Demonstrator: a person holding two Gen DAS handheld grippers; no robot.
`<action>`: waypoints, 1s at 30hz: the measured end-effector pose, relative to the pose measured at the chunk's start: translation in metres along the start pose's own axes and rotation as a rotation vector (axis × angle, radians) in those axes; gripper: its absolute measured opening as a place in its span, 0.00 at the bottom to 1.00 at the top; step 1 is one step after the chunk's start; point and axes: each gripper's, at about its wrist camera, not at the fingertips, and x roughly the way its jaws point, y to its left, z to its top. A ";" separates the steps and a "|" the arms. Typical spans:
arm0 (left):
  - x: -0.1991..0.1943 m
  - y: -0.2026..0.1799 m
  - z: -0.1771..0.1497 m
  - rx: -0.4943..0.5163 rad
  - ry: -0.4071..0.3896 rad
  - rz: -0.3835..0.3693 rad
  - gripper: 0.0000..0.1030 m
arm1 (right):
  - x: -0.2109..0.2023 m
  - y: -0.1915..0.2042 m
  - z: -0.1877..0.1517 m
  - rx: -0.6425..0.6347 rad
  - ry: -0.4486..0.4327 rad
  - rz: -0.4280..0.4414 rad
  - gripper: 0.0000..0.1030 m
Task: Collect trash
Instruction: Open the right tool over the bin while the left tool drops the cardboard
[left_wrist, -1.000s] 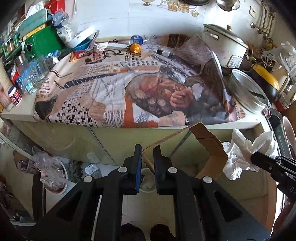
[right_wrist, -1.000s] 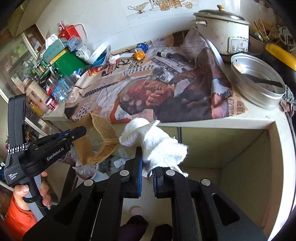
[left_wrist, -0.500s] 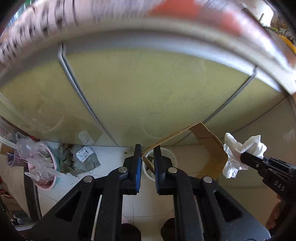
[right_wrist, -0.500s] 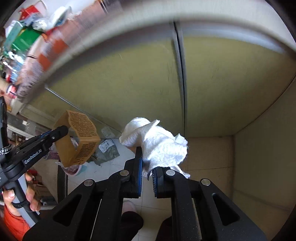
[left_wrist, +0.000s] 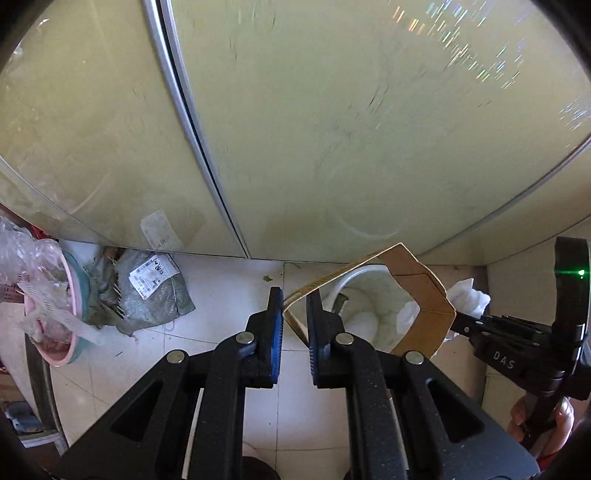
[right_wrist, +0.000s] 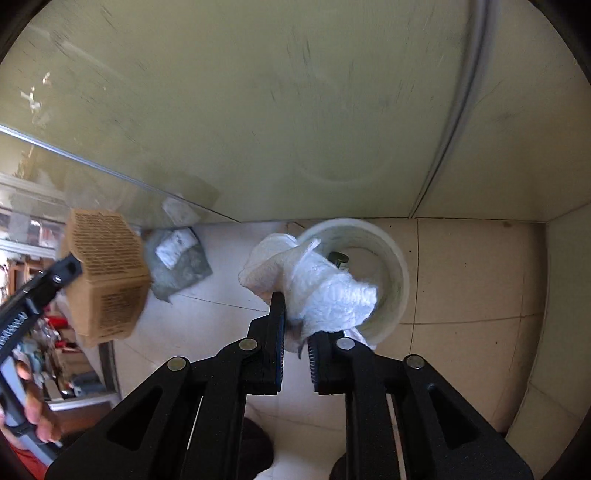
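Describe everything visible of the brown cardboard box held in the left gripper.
The brown cardboard box is a small empty carton, squashed into an open, roughly hexagonal sleeve, plain inside, with dense dark print outside as the right wrist view shows. The left gripper is shut on one thin wall, holding it in the air above the tiled floor. From the left wrist view it hangs in front of the white round bin, touching nothing else visible.
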 end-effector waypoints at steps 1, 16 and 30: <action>0.007 0.001 -0.002 0.002 0.003 0.002 0.10 | 0.008 -0.002 -0.001 -0.011 -0.001 -0.003 0.12; 0.072 -0.038 -0.015 0.062 0.124 -0.032 0.11 | -0.028 -0.025 -0.020 0.044 -0.058 -0.046 0.41; 0.038 -0.088 -0.002 0.093 0.175 -0.097 0.32 | -0.121 -0.016 -0.019 0.092 -0.189 -0.078 0.41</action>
